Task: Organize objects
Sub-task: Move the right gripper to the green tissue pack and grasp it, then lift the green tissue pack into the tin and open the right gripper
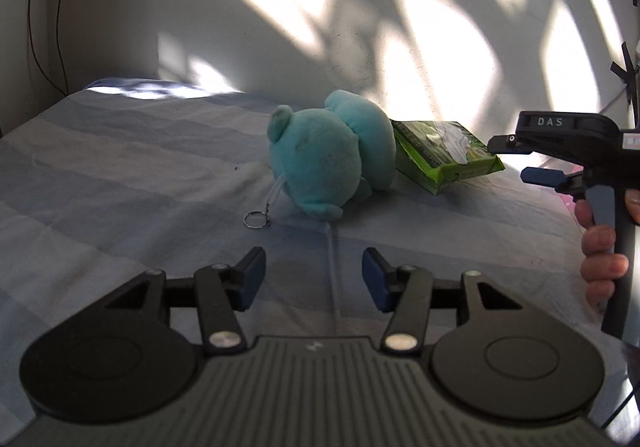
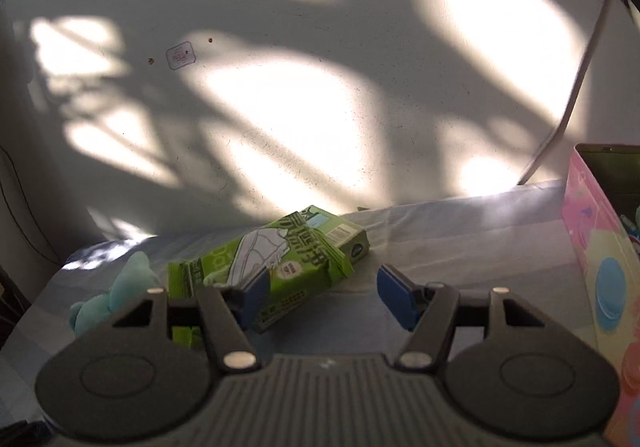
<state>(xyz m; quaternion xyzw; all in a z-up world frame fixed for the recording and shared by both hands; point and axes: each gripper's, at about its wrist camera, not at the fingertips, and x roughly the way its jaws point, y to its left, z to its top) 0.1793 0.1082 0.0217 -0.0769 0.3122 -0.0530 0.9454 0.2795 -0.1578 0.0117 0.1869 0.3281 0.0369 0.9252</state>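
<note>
A teal plush toy [image 1: 328,163] with a key ring [image 1: 256,219] lies on the blue striped bedsheet [image 1: 120,175]. A green tissue pack [image 1: 444,151] leans against its far side. My left gripper [image 1: 314,279] is open and empty, a little short of the plush. My right gripper [image 2: 322,299] is open and empty, just in front of the green pack [image 2: 280,267], and also shows in the left wrist view [image 1: 520,159] beside the pack. The plush [image 2: 116,295] shows at the left of the right wrist view, partly hidden.
A pink patterned box [image 2: 600,271] stands open at the right of the bed. A sunlit white wall [image 2: 320,107] runs behind the bed. Cables hang in the left corner [image 1: 36,7]. Black tape and a white cord [image 2: 580,59] are on the wall at right.
</note>
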